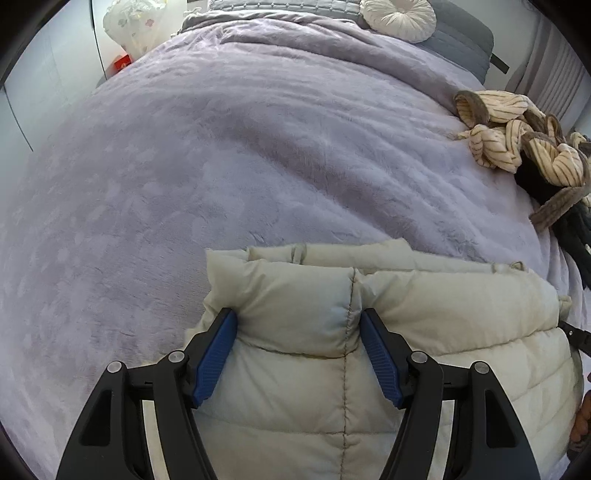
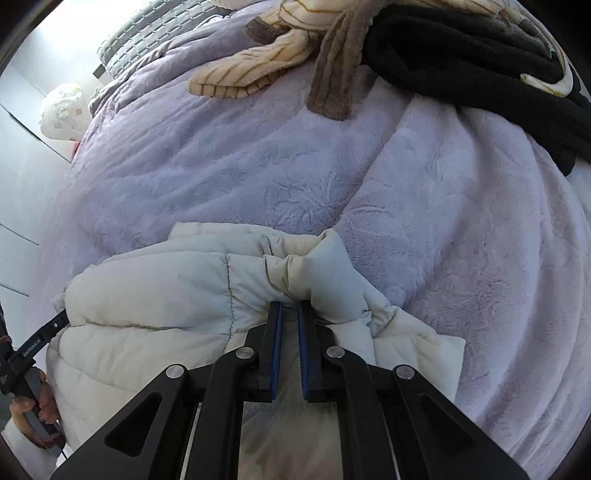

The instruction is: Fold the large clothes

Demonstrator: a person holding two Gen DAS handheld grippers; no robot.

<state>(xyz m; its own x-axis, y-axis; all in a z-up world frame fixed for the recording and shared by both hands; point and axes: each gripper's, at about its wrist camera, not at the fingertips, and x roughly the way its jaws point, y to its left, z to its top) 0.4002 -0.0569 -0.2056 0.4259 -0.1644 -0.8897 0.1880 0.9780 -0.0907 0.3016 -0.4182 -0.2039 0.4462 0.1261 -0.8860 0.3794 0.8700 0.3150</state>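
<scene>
A cream puffer jacket (image 1: 388, 332) lies folded over on the lilac fleece blanket (image 1: 221, 166) at the near edge of the bed. My left gripper (image 1: 298, 317) is open, its blue fingers (image 1: 216, 354) set wide on either side of a puffy fold near the seam. In the right wrist view the same jacket (image 2: 155, 295) fills the lower middle. My right gripper (image 2: 290, 308) is nearly closed and pinches a bunched fold of the jacket's edge. The left gripper's body shows at the far left of the right wrist view (image 2: 33, 350).
A pile of clothes sits at the bed's right side: a cream striped fleece garment (image 1: 517, 136) and a black garment (image 2: 461, 66). A round white cushion (image 1: 399, 16) and grey quilted pillows (image 2: 147, 33) lie at the head of the bed. A white wardrobe stands at the left.
</scene>
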